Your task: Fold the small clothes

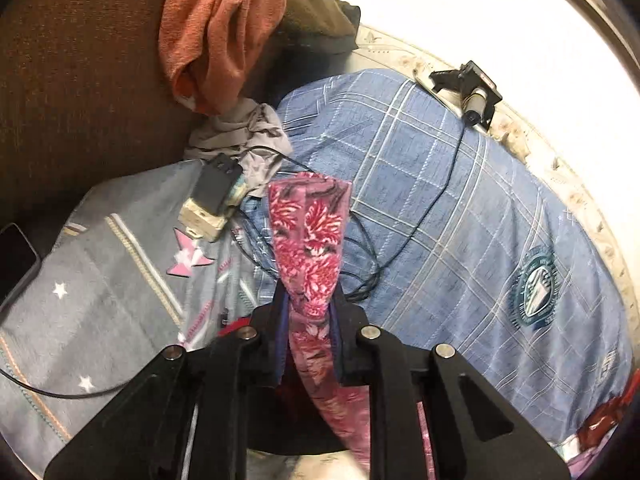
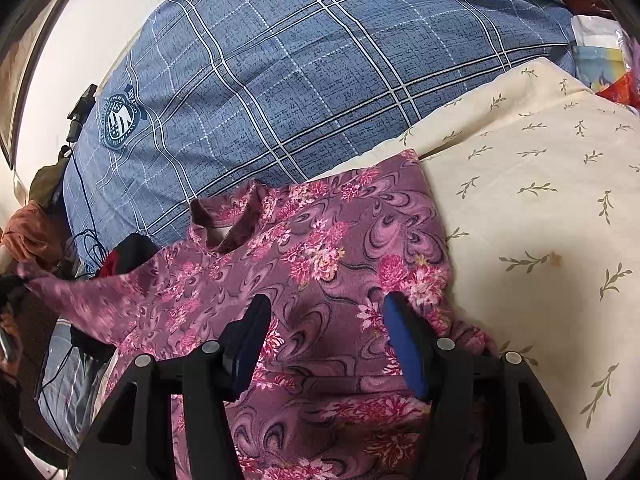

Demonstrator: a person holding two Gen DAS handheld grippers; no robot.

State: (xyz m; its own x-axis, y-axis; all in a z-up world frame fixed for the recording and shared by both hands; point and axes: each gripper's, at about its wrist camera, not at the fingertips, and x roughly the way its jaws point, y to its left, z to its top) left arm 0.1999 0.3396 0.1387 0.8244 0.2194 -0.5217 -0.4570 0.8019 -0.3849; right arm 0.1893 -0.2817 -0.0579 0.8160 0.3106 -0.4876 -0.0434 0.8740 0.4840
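Observation:
A small pink floral garment (image 2: 320, 256) lies spread on a cream leaf-print sheet (image 2: 540, 208), its collar toward the blue plaid pillow. My right gripper (image 2: 326, 308) is open and hovers just above the garment's middle, holding nothing. My left gripper (image 1: 308, 304) is shut on a bunched end of the same floral garment (image 1: 308, 236), which sticks out beyond the fingertips and is lifted. In the right wrist view that pinched end (image 2: 36, 280) stretches off to the far left.
A blue plaid pillow (image 1: 460, 200) lies ahead with a black cable (image 1: 432, 200) and a small black device (image 1: 468, 92) on it. A grey star-print pillow (image 1: 100, 280), a power adapter (image 1: 212, 200), an orange cloth (image 1: 216, 32) and a grey cloth (image 1: 248, 128) lie at left.

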